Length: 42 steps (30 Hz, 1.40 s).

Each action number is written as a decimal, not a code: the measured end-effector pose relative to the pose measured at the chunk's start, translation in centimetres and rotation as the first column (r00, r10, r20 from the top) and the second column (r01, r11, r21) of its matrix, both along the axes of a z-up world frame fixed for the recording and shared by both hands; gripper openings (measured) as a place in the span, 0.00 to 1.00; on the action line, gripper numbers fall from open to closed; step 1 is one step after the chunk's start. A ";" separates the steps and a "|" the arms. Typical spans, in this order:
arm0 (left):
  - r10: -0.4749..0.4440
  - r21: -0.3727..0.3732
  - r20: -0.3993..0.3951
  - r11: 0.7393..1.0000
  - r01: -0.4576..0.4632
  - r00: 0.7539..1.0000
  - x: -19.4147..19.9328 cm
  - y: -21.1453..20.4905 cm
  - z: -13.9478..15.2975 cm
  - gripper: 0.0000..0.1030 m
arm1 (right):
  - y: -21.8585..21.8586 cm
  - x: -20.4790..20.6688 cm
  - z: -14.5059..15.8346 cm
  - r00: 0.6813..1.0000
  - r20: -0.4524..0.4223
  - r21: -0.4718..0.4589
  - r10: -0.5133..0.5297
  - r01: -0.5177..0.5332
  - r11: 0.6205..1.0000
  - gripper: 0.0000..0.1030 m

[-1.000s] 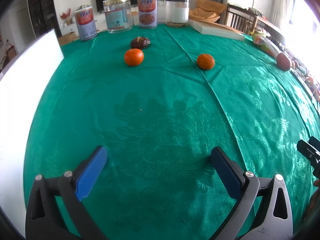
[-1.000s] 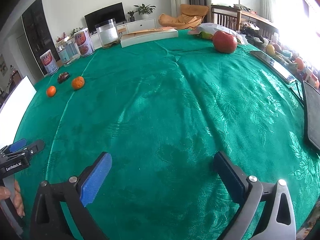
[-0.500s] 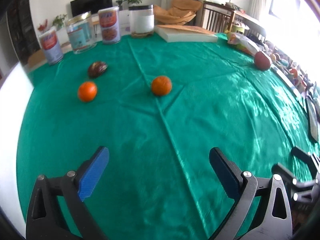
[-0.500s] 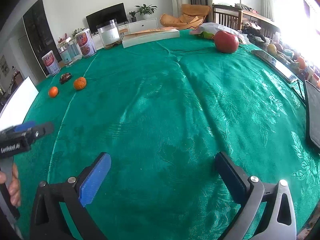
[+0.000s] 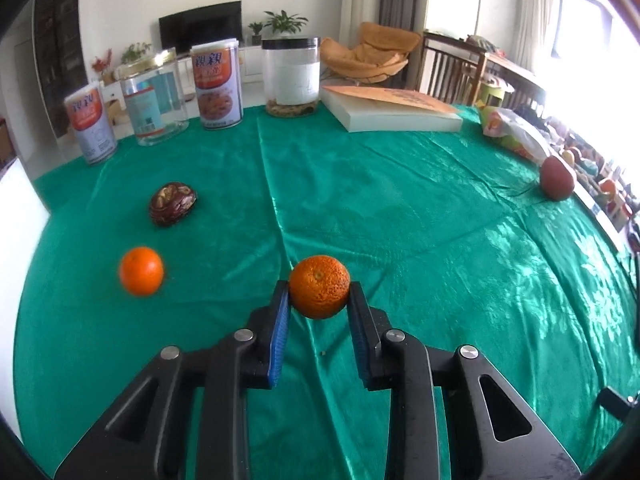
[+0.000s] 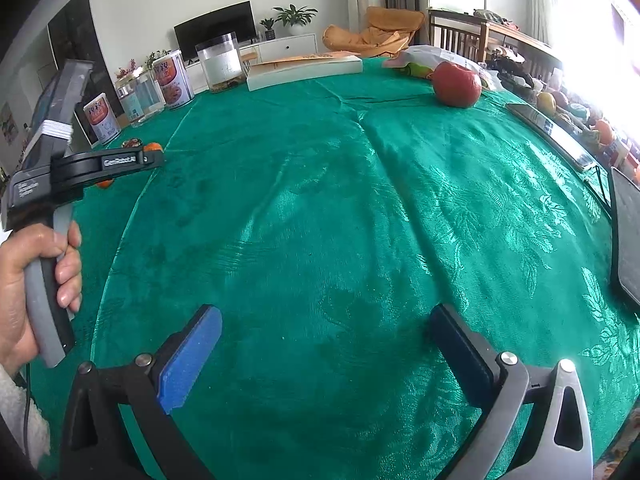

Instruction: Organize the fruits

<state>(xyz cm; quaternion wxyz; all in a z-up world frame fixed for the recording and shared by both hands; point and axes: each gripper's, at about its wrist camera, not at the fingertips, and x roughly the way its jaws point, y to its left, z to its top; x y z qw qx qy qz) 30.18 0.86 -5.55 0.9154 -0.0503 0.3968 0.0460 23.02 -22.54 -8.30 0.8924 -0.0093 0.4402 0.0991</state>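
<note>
Here the left gripper is closed on an orange, both blue pads pressed to its sides; whether the fruit touches the green cloth of the bench cannot be told. It sits toward the bench's left side, on the fold that runs from the far edge to the near edge. A second orange lies on the cloth to the left, apart from the first, nearer the left edge. Beyond it lies a dark brown fruit, apart from both.

Along the far edge stand two tins, with a clear jar between them, and a second jar with a black lid. A flat white box lies to its right, and a bag nearer the right edge.

An apple rests near the far right corner, just in front of the bag.

The right gripper hangs wide open over bare cloth near the front edge, holding nothing. A hand grips the left gripper's grey handle at that view's left edge.
</note>
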 end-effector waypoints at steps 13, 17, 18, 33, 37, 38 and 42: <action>-0.032 0.043 -0.133 0.998 0.038 0.991 -14.5 3.7 -1.0 0.30 | 0.1 -0.1 0.0 1.000 -0.001 -0.007 0.001 -0.001 1.000 1.00; 0.039 0.047 -0.092 0.998 -0.035 0.995 -14.3 5.1 -2.2 0.72 | -0.8 -0.1 0.4 1.000 -0.005 0.046 0.003 -0.002 0.999 1.00; 0.059 0.055 -0.088 0.997 -0.055 0.994 -14.2 5.3 -2.5 0.81 | -1.9 0.1 0.7 1.000 0.001 0.082 -0.032 0.031 0.996 1.00; 0.137 0.040 -0.121 0.990 -0.133 0.983 -13.8 6.4 -3.1 0.98 | -11.9 25.9 3.8 0.961 0.008 0.050 -0.276 0.276 0.960 0.99; 0.140 0.041 -0.122 0.990 -0.136 0.983 -13.7 6.4 -3.1 0.99 | -11.5 29.1 2.3 0.960 0.010 -0.021 -0.279 0.279 0.960 0.94; 0.141 0.041 -0.122 0.990 -0.137 0.982 -13.7 6.4 -3.1 0.99 | -11.7 29.6 1.8 0.961 -0.014 -0.012 -0.276 0.276 0.961 0.72; 0.146 0.042 -0.123 0.989 -0.141 0.982 -13.6 6.3 -3.1 0.99 | -13.3 28.2 1.7 0.944 -0.026 0.104 -0.329 0.330 0.938 0.62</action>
